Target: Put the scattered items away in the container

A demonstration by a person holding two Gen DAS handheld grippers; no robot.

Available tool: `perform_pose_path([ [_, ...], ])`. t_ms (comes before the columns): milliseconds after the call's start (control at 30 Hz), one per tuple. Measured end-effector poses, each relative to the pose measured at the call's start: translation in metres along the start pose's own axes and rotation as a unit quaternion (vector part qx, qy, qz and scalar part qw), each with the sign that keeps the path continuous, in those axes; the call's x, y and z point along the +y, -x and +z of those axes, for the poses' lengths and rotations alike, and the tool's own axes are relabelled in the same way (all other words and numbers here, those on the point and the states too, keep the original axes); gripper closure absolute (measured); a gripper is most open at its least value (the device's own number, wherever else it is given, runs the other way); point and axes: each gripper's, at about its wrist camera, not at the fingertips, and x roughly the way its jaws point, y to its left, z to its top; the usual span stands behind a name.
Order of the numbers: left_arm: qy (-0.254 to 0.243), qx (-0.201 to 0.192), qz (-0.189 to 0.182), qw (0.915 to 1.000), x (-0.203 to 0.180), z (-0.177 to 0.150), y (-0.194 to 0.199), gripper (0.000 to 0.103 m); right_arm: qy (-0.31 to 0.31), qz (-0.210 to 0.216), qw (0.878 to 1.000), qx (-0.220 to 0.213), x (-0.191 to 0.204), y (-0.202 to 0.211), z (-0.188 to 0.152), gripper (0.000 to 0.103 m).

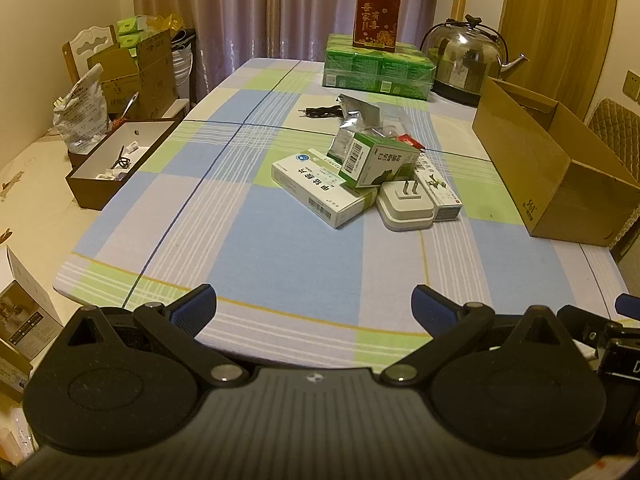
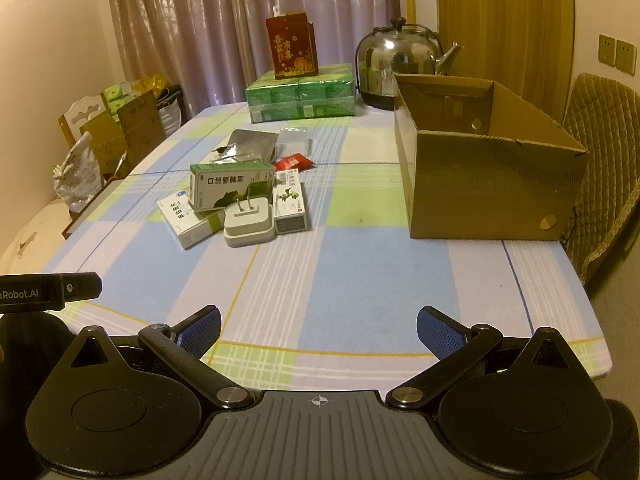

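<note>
— Checked tablecloth point(image 1: 256, 248) in blue, green and lilac squares, pale curtains point(image 1: 280, 8) behind, warm yellowish light. Seen from low at the near edge.

— And the tongs?

— Left gripper point(image 1: 314, 306) spread wide, blue pads point(image 1: 194, 310) far apart, nothing between them, hanging over the near edge of the cloth. Right gripper point(image 2: 319, 330) likewise gaping and empty-handed, just beside the left one.

— Scattered items?

— Heaped mid-table, well apart from both grippers. White medicine box point(image 1: 320, 194) lying flat, green box point(image 1: 378, 162) resting partly on top of it. White plug adapter point(image 2: 249, 221) prongs-up, touching the front of that pile. Narrow white carton point(image 2: 291, 200) just beside the adapter on its right. Behind those: silver foil pouch point(image 2: 250, 144), small red packet point(image 2: 294, 162), clear plastic packet point(image 2: 294, 140), and a black cable point(image 1: 320, 112) near the pouch.

— Container?

— Open cardboard box point(image 2: 484, 184) on the right side of the table, flaps up; whatever lies at the bottom hidden from this angle. Standing clear of the heap, a bare stretch of cloth between.

— Farther back?

— Shrink-wrapped green packs point(image 2: 300, 96) with a red box point(image 2: 291, 46) upright on top, steel kettle point(image 2: 392, 64) just beside them. Off the left edge, a shallow dark tray point(image 1: 116, 160) with small bits inside.
</note>
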Motion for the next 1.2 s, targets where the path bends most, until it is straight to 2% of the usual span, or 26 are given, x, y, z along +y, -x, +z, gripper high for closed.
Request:
perform_pose_path([
  [733, -0.009, 0.001, -0.005, 0.9999, 0.001, -0.001, -0.003, 0.001, 0.017, 0.002, 1.0, 0.01, 0.001, -0.01, 0.002, 0.002],
  [1067, -0.033, -0.002, 0.003, 0.9994, 0.014, 0.019, -0.021, 0.001, 0.039, 0.036, 0.999, 0.011, 0.005, -0.04, 0.029, 0.002],
  [1200, -0.062, 0.0, -0.011, 0.998, 0.016, 0.031, -0.033, 0.001, 0.05, 0.045, 0.998, 0.012, 0.008, -0.055, 0.041, 0.002],
])
